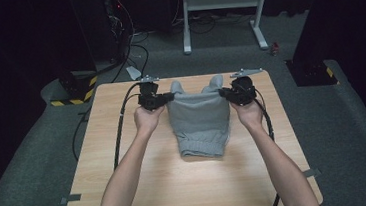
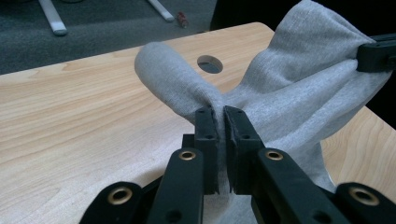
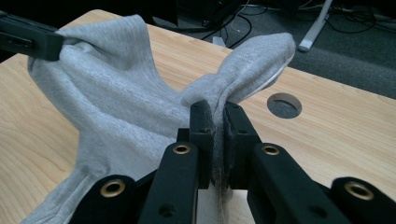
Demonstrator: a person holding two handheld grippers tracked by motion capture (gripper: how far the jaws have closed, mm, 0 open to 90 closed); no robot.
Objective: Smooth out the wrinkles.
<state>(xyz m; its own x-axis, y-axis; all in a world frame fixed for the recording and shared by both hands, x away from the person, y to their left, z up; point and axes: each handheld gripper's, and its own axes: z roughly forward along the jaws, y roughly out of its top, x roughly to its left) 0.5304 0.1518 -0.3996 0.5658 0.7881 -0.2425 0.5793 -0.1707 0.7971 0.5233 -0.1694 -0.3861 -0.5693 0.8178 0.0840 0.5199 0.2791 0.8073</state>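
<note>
Writing or labels: none readable on the grey garment (image 1: 200, 124) or elsewhere. Garment looks like sweat shorts or a folded knit piece, lying mid-desk (image 1: 128, 188), long axis running from the person toward the far edge, ribbed band at the near end, two rounded corners lifted at the far end. Left gripper (image 1: 163, 99) jaws closed, pinching the left far corner of the fabric; right gripper (image 1: 226, 93) jaws closed, pinching the right far corner. Fabric stretched between them. Round hole (image 2: 209, 64) in the desk just beyond the garment. Off the desk: white stand legs (image 1: 220, 9), cables (image 1: 133, 47), yellow-black striped base (image 1: 74, 90) on the floor. Nothing on the desk blocks the garment.
</note>
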